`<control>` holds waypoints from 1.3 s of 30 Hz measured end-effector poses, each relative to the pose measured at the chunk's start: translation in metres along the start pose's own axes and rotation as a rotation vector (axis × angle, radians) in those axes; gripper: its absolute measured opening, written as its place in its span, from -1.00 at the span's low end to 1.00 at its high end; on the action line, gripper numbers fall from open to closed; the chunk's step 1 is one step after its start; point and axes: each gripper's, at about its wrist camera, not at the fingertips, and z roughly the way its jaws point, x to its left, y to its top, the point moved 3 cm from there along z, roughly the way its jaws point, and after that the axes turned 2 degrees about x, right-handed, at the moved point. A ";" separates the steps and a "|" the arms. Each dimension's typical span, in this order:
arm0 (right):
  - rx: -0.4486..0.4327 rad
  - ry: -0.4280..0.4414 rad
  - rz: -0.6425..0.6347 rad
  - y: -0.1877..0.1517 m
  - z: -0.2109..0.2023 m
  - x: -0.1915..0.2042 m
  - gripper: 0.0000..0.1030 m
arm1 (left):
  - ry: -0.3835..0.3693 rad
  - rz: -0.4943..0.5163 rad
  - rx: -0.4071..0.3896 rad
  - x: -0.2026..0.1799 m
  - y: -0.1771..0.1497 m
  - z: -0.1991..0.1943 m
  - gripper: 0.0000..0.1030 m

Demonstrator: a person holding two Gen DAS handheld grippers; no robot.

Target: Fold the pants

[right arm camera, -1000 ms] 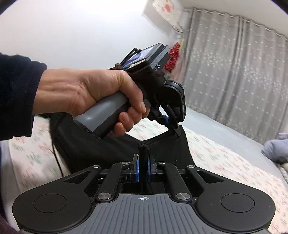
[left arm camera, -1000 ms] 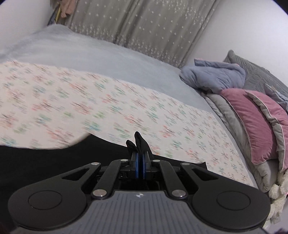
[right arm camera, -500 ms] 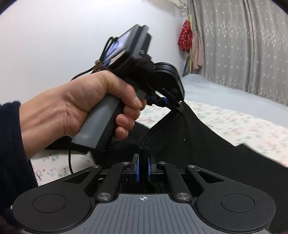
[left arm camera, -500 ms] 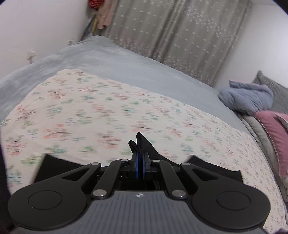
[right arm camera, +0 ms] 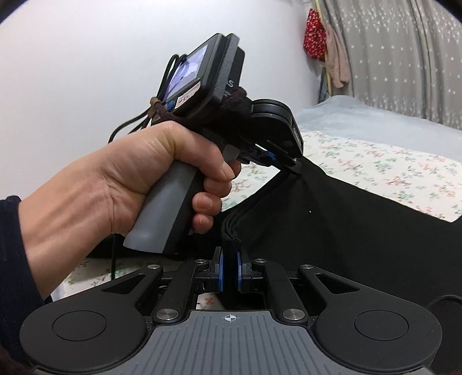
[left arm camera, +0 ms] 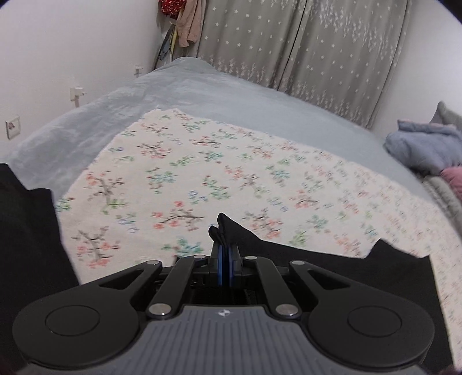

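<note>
The black pants [right arm camera: 332, 230] hang stretched between both grippers above the flowered sheet [left arm camera: 202, 178]. My left gripper [left arm camera: 224, 259] is shut on a bunched edge of the pants [left arm camera: 231, 233], whose cloth spreads to the right below it. In the right wrist view the left gripper [right arm camera: 286, 167] shows held in a hand, pinching the cloth's upper corner. My right gripper [right arm camera: 229, 271] is shut on a thick folded edge of the pants just in front of it. The lower part of the pants is hidden behind the gripper bodies.
The flowered sheet lies on a grey bedspread [left arm camera: 231, 98]. A blue blanket [left arm camera: 424, 147] and pillows sit at the right. Curtains [left arm camera: 303, 43] hang behind the bed, clothes [left arm camera: 184, 23] hang in the corner, and a white wall [left arm camera: 72, 57] stands left.
Both grippers have swung left and lifted with the pants. The left view now faces the bed's far corner, and the pants hang wider between the grippers.
</note>
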 end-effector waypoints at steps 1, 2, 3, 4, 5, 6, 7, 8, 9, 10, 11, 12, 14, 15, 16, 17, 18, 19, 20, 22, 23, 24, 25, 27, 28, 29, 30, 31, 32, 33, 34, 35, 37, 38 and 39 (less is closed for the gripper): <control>0.002 0.007 0.000 -0.002 0.000 0.004 -0.84 | 0.011 0.007 -0.002 0.004 0.000 -0.001 -0.60; 0.004 0.015 0.004 -0.001 0.003 0.005 -0.84 | 0.023 0.018 -0.006 0.007 -0.001 -0.002 -0.60; 0.008 0.025 0.009 -0.001 0.008 0.007 -0.84 | 0.037 0.031 -0.007 0.010 -0.002 -0.002 -0.60; 0.011 0.039 0.016 0.001 0.013 0.008 -0.84 | 0.046 0.035 -0.006 0.013 -0.003 0.000 -0.60; 0.017 0.049 0.023 0.001 0.017 0.009 -0.84 | 0.056 0.035 0.000 0.015 -0.004 0.002 -0.60; 0.027 0.052 0.026 0.001 0.022 0.010 -0.84 | 0.077 0.032 0.014 0.017 -0.007 0.009 -0.59; 0.041 0.056 0.029 0.002 0.028 0.009 -0.83 | 0.092 0.028 0.032 0.019 -0.010 0.015 -0.58; 0.063 0.061 0.040 -0.001 0.036 0.009 -0.79 | 0.102 0.031 0.044 0.019 -0.014 0.021 -0.54; 0.088 0.070 0.052 -0.002 0.042 0.006 -0.70 | 0.110 0.029 0.045 0.020 -0.016 0.025 -0.51; 0.110 0.078 0.062 0.002 0.052 0.002 -0.65 | 0.115 0.015 0.043 0.023 -0.015 0.025 -0.46; 0.123 0.081 0.069 0.000 0.054 0.000 -0.58 | 0.112 -0.004 0.037 0.025 -0.014 0.023 -0.45; 0.129 0.101 0.082 -0.001 0.051 -0.002 -0.37 | 0.108 -0.029 0.021 0.029 -0.010 0.018 -0.45; 0.119 0.145 0.127 -0.002 0.037 -0.008 0.16 | 0.120 -0.058 -0.010 0.035 -0.005 0.007 -0.44; 0.111 0.152 0.140 -0.002 0.026 -0.010 0.44 | 0.133 -0.068 -0.017 0.038 -0.003 0.002 -0.44; 0.101 0.160 0.142 -0.002 0.013 -0.012 0.45 | 0.143 -0.082 -0.018 0.041 -0.002 -0.005 -0.44; 0.088 0.172 0.138 -0.002 -0.003 -0.014 0.45 | 0.150 -0.098 -0.020 0.044 -0.001 -0.012 -0.43; 0.074 0.184 0.138 -0.002 -0.020 -0.018 0.45 | 0.155 -0.111 -0.026 0.047 -0.001 -0.019 -0.43; 0.059 0.193 0.136 0.000 -0.039 -0.023 0.47 | 0.162 -0.125 -0.036 0.050 0.000 -0.030 -0.41; 0.042 0.189 0.125 0.003 -0.062 -0.031 0.50 | 0.168 -0.139 -0.047 0.052 0.001 -0.041 -0.36; 0.015 0.138 0.110 0.008 -0.102 -0.048 0.63 | 0.167 -0.175 -0.078 0.053 0.002 -0.068 -0.30; 0.008 0.106 0.103 0.010 -0.126 -0.061 0.64 | 0.159 -0.201 -0.102 0.053 0.002 -0.084 -0.28; 0.000 0.079 0.102 0.010 -0.146 -0.072 0.64 | 0.153 -0.223 -0.119 0.053 0.002 -0.098 -0.23; -0.004 0.047 0.112 0.011 -0.167 -0.086 0.65 | 0.153 -0.244 -0.137 0.051 0.002 -0.113 -0.19; 0.004 -0.016 0.161 0.011 -0.211 -0.117 0.65 | 0.161 -0.258 -0.173 0.043 0.002 -0.142 -0.15; 0.001 -0.046 0.189 0.009 -0.236 -0.132 0.65 | 0.175 -0.250 -0.195 0.037 0.001 -0.156 -0.09; -0.004 -0.073 0.209 0.005 -0.261 -0.145 0.65 | 0.191 -0.240 -0.216 0.030 -0.001 -0.169 -0.01; -0.007 -0.097 0.223 0.004 -0.282 -0.156 0.65 | 0.205 -0.233 -0.231 0.025 -0.003 -0.179 0.04; -0.010 -0.125 0.238 -0.001 -0.305 -0.169 0.66 | 0.212 -0.225 -0.239 0.018 -0.005 -0.188 0.08; -0.010 -0.154 0.251 -0.008 -0.329 -0.180 0.67 | 0.213 -0.216 -0.245 0.013 -0.005 -0.194 0.10; -0.007 -0.181 0.262 -0.013 -0.348 -0.190 0.70 | 0.212 -0.208 -0.245 0.007 -0.005 -0.200 0.11; -0.001 -0.207 0.269 -0.015 -0.363 -0.198 0.71 | 0.212 -0.202 -0.247 0.003 -0.005 -0.205 0.12; 0.005 -0.235 0.271 -0.019 -0.380 -0.207 0.71 | 0.215 -0.195 -0.255 -0.003 -0.005 -0.208 0.14; 0.009 -0.267 0.273 -0.029 -0.394 -0.226 0.79 | 0.221 -0.175 -0.257 -0.017 -0.009 -0.206 0.24; 0.019 -0.272 0.283 -0.036 -0.396 -0.236 0.80 | 0.204 -0.149 -0.237 -0.029 -0.012 -0.199 0.26; 0.033 -0.255 0.297 -0.043 -0.391 -0.245 0.80 | 0.170 -0.123 -0.209 -0.044 -0.018 -0.188 0.27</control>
